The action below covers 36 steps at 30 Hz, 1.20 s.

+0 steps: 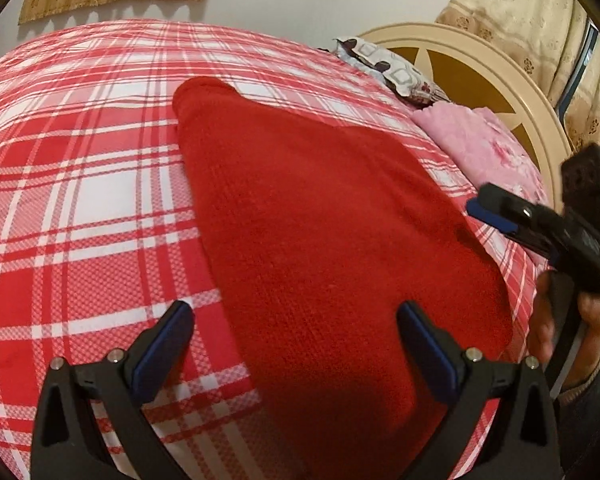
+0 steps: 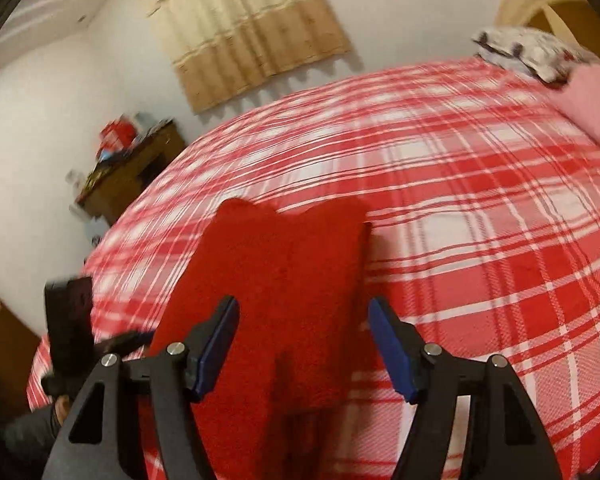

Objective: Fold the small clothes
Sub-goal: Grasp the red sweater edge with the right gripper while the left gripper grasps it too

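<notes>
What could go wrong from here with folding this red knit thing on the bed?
Both grippers are open and hold nothing, so the fold is unsecured. The left gripper straddles the left edge of the red garment; closing there might pinch the plaid bedspread along with it. The right gripper view is motion-blurred, and a fast approach could nudge the garment out of shape. The thick knit might also spring open once released.

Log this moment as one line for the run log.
phase: folding | red knit garment: flat on plaid bedspread | left gripper: jaws open, empty | right gripper: jaws open, empty
</notes>
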{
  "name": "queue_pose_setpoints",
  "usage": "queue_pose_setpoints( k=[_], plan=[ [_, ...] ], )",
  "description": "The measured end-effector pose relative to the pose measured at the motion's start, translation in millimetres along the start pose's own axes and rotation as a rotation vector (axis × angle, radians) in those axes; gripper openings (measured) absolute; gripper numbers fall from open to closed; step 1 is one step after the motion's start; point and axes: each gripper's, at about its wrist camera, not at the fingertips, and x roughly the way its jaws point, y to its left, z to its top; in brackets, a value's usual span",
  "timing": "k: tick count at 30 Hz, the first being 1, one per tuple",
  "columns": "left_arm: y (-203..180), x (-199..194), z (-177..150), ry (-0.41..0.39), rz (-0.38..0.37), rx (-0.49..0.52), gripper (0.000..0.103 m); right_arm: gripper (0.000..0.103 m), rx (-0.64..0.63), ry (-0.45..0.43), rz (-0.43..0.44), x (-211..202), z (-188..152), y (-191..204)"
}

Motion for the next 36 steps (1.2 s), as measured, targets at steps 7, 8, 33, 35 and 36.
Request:
queue_pose_setpoints(
  k=[7, 8, 33, 35, 36],
  plan=[
    [-3, 4, 1, -0.006, 0.057, 0.024, 0.103, 0.068, 0.165, 0.020, 0.068, 33, 6, -44],
    [-3, 4, 1, -0.006, 0.057, 0.023, 0.103, 0.068, 0.180, 0.027, 0.080, 37, 7, -47],
    [2, 6, 7, 0.022, 0.035, 0.016, 0.103, 0.031, 0.219, 0.144, 0.215, 102, 23, -41],
    [1, 5, 6, 0.023, 0.038, 0.006, 0.103, 0.030, 0.214, 0.141, 0.211, 100, 23, -36],
    [0, 3, 6, 0.020, 0.027, 0.003, 0.097, 0.030, 0.213, 0.138, 0.207, 100, 22, -35]
  ],
)
